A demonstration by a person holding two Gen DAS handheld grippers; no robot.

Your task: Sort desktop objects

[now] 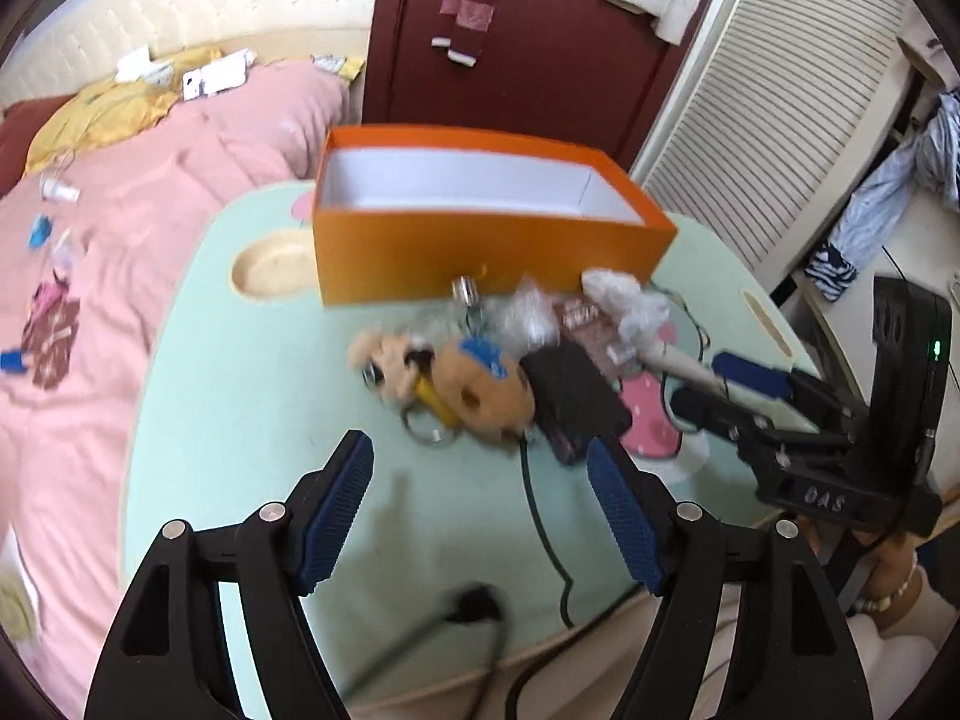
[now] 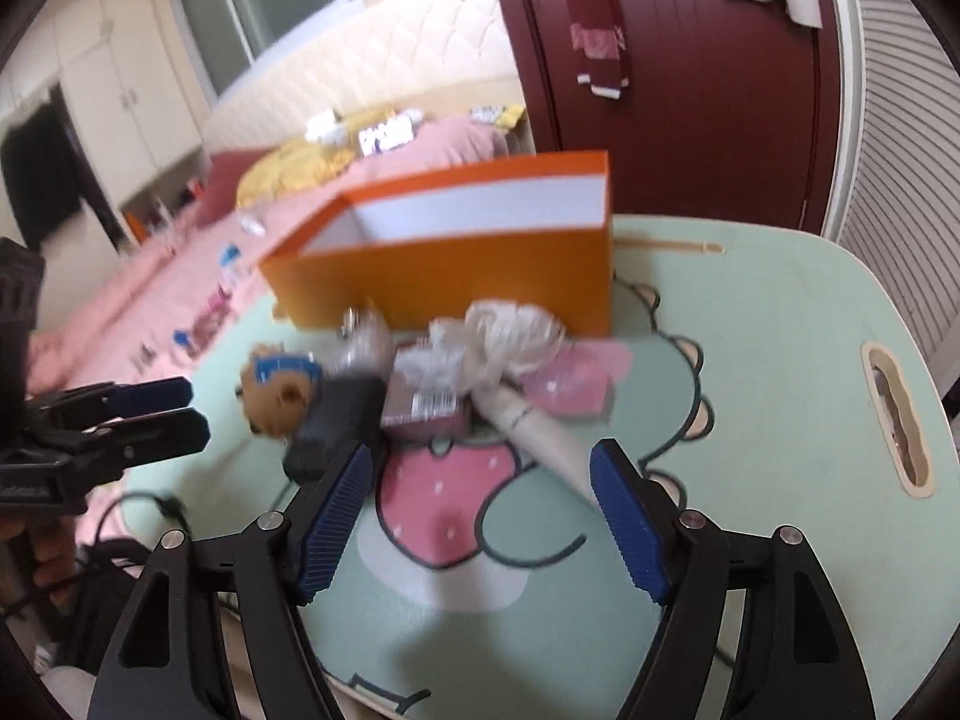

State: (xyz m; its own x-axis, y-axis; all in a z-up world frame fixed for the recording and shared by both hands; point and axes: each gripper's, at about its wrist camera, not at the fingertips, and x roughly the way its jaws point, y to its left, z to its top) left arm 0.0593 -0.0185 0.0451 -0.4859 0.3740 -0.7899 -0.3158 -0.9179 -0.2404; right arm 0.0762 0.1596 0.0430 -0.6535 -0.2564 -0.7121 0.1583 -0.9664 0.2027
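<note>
An open orange box (image 1: 480,222) with a white inside stands at the back of the mint-green lap table (image 1: 252,396); it also shows in the right wrist view (image 2: 456,264). In front of it lies a pile: a plush bear keychain (image 1: 474,384) (image 2: 282,396), a black box (image 1: 573,402) (image 2: 336,420), a pink packet (image 2: 426,408), crumpled clear plastic (image 1: 624,300) (image 2: 510,330) and a white tube (image 2: 540,438). My left gripper (image 1: 480,510) is open and empty, short of the bear. My right gripper (image 2: 480,516) is open and empty, short of the packet and tube.
A black cable (image 1: 540,528) runs over the table's front edge. The table has a round cup recess (image 1: 270,264) and a handle slot (image 2: 897,420). A pink bed (image 1: 120,240) with small items lies left. A dark red door (image 1: 510,30) stands behind.
</note>
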